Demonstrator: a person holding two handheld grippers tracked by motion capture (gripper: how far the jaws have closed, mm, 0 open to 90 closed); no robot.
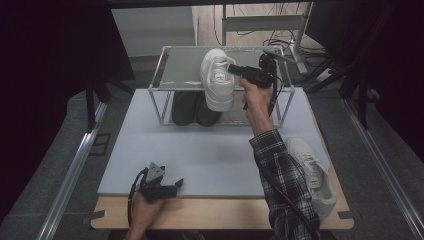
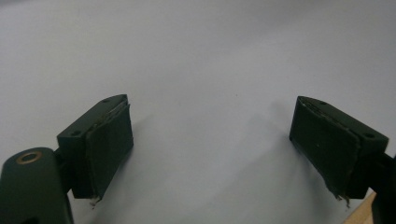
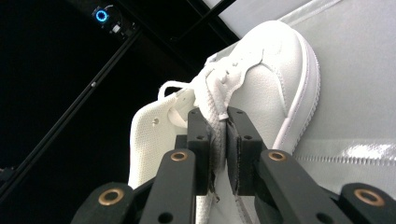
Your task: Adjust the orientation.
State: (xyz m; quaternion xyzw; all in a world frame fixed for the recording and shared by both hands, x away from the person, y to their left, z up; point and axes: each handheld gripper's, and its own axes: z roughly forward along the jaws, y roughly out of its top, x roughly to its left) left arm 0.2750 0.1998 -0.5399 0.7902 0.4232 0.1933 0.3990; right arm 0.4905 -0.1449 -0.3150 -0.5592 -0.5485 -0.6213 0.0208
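A white sneaker (image 1: 217, 80) lies on the top shelf of a metal shoe rack (image 1: 180, 67), its toe toward the back. My right gripper (image 1: 232, 69) comes in from the right and is shut on the sneaker's laced upper edge. In the right gripper view the jaws (image 3: 219, 122) pinch that edge of the white sneaker (image 3: 271, 79) tightly. My left gripper (image 1: 175, 186) rests near the table's front edge. Its jaws stand wide open over the bare grey mat (image 2: 210, 70), with nothing between the pads (image 2: 109, 140).
A pair of black shoes (image 1: 192, 107) stands on the rack's lower shelf. A second white sneaker (image 1: 312, 172) lies at the table's front right, beside the plaid sleeve (image 1: 280, 170). The grey mat (image 1: 200, 150) is bare between rack and left gripper.
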